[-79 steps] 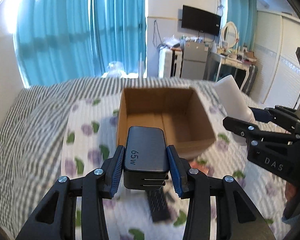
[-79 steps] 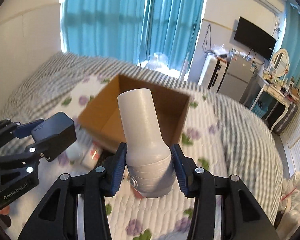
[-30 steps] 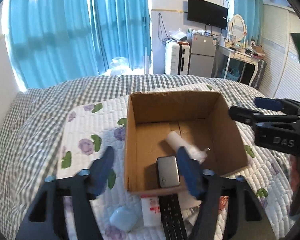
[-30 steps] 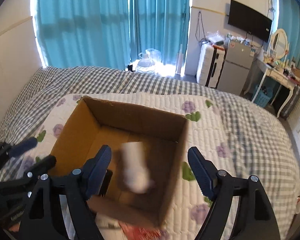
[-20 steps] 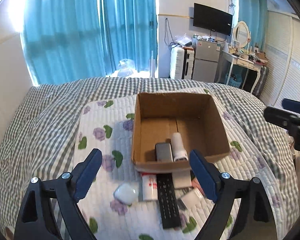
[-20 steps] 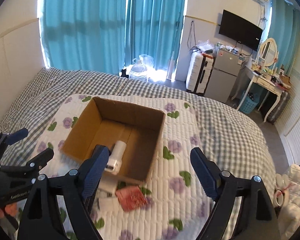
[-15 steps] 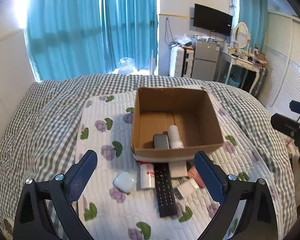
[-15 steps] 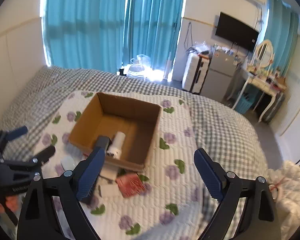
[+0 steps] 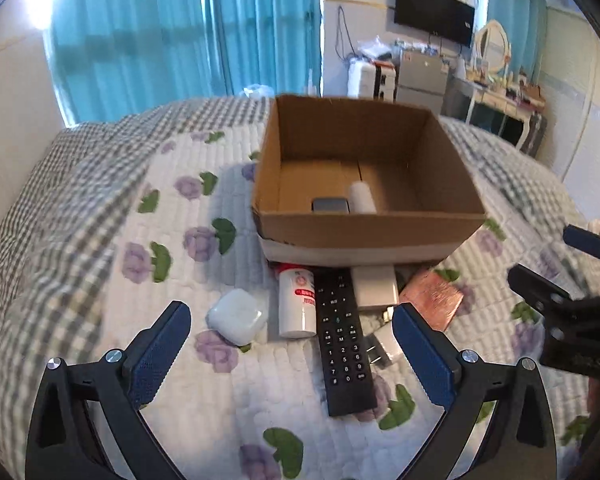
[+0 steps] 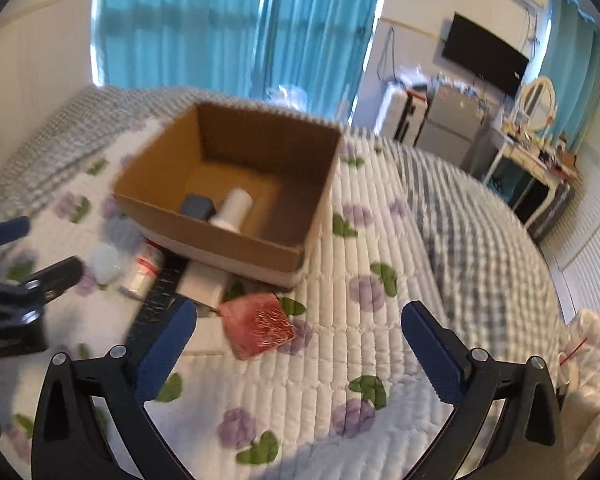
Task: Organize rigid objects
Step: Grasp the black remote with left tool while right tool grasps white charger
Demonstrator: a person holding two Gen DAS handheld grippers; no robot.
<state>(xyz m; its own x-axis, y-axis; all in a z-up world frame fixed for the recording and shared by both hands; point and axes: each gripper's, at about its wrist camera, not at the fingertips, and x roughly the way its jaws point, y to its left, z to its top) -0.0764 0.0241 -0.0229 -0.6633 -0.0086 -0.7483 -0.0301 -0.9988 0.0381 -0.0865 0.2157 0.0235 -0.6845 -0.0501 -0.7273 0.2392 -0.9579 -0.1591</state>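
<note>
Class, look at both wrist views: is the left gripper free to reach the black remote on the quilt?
Probably yes. The left gripper stands open and empty just short of the remote, which lies uncovered; only the white bottle crowds one side.

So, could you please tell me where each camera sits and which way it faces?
Left wrist: on the left gripper, angled down at the remote and cardboard box; right gripper at its right edge.
Right wrist: on the right gripper, angled down at the red pack; left gripper at its left edge.
Shared: box, remote, quilt.
</note>
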